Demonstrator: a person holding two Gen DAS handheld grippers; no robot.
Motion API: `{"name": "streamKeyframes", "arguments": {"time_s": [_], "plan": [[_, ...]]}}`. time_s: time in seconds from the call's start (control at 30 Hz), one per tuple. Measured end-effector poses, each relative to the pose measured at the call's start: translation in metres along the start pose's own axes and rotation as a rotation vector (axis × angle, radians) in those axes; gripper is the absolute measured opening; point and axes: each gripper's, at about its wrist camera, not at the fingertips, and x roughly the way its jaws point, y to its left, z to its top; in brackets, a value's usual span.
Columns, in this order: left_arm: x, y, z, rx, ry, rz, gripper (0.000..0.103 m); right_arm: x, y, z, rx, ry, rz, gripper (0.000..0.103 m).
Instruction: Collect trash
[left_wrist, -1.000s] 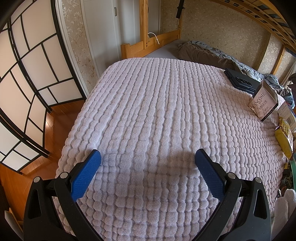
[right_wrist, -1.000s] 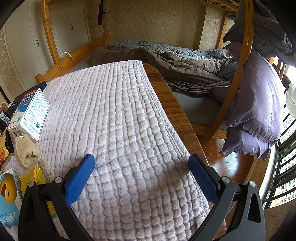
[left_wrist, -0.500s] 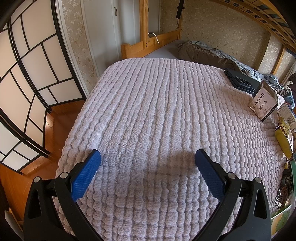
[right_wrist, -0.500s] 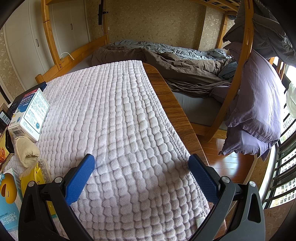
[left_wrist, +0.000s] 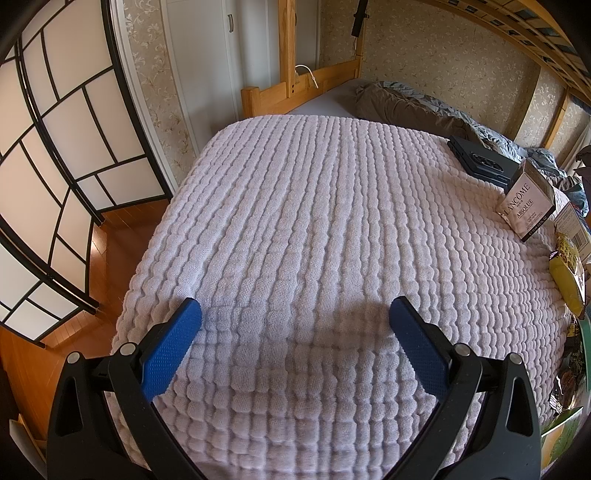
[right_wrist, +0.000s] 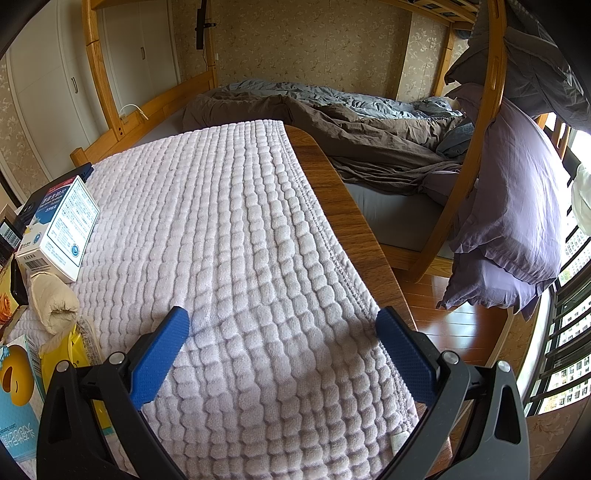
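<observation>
One pink blanket (left_wrist: 314, 229), one Lancôme box (left_wrist: 526, 206), one white box (right_wrist: 61, 232), one black case (left_wrist: 480, 160)

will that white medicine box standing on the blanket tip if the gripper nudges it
Probably: the white medicine box already leans on the soft blanket, an unsteady base. It is thin card, so likely light and easily dented.

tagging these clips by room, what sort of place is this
Most likely a bedroom at home: a wooden bunk bed with a rumpled duvet, a closet door, and a table under a quilted cover.
</observation>
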Motion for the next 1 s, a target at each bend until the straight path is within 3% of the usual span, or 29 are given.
{"name": "streamKeyframes", "arguments": {"time_s": [0.83, 1.0], "plan": [[-0.001, 0.0, 0.0, 0.015, 0.012, -0.01, 0.102, 0.0, 0.002, 0.002, 0.006, 0.0, 0.01, 0.099], [-0.02, 0.002, 0.002, 0.031, -0.015, -0.004, 0.102, -0.017, -0.013, 0.009, 0.051, -0.049, 0.034, 0.099]]}}
